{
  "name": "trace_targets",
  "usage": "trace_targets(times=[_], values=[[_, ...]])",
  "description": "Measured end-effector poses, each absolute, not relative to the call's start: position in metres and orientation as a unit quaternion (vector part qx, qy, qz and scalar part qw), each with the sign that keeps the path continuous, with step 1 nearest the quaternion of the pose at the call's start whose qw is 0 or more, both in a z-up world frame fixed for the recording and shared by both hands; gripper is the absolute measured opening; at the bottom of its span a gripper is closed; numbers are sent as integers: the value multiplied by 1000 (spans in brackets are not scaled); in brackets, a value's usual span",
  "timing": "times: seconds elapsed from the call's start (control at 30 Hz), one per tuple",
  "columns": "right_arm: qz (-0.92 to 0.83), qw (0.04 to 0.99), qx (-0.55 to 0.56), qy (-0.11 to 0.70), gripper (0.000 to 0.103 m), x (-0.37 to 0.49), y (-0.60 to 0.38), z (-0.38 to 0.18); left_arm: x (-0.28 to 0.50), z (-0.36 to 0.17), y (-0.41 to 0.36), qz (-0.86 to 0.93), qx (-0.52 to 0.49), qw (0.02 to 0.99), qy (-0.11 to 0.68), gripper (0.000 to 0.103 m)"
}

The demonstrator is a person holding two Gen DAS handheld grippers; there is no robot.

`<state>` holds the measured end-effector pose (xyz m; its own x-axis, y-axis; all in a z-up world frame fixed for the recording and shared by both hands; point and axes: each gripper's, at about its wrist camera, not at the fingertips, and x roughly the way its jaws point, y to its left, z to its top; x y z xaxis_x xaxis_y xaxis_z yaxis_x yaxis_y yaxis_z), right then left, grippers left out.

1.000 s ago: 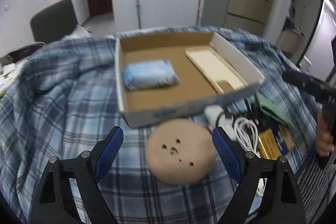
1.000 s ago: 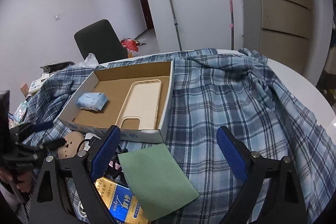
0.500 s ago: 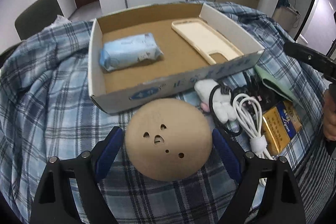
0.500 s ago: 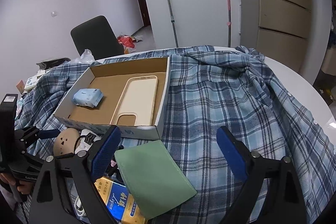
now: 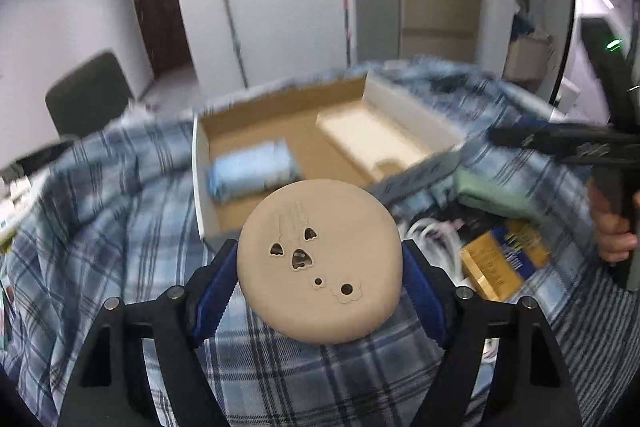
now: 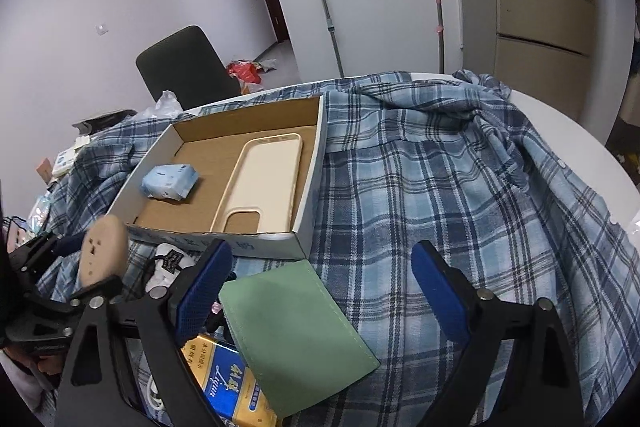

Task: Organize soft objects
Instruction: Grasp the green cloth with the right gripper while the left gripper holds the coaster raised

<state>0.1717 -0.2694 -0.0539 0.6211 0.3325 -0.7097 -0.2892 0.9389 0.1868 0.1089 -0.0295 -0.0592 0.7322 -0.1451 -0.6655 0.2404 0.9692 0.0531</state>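
Progress looked partial: box (image 6: pixel 312 163) already held a tissue pack (image 6: pixel 170 182) and phone case (image 6: pixel 264 183); my left tool (image 5: pixel 320 277) gripped the pad (image 5: pixel 319 261) near it; right tool (image 6: pixel 320 291) gaped over the cloth (image 6: pixel 296 327).

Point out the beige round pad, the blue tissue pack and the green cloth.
beige round pad (image 5: pixel 320 259): left wrist view, its holed face.
blue tissue pack (image 6: pixel 170 181): right wrist view, top of the wrapper.
green cloth (image 6: pixel 294 327): right wrist view, middle of its flat surface.
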Motion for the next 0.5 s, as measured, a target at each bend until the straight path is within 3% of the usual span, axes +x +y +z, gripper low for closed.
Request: trace_targets(times=[0.13,0.33,0.5], values=[[192,891,35,410,74,174,-269,-57,94,-41,-29,-119,44,948,293,81],[231,865,46,443,66,180,-264,-66,82,-24,-22,-113,14,962,247,81],[234,844,28,483,66,183,-254,-81,77,-21,-18,-101,10,970,222,81]])
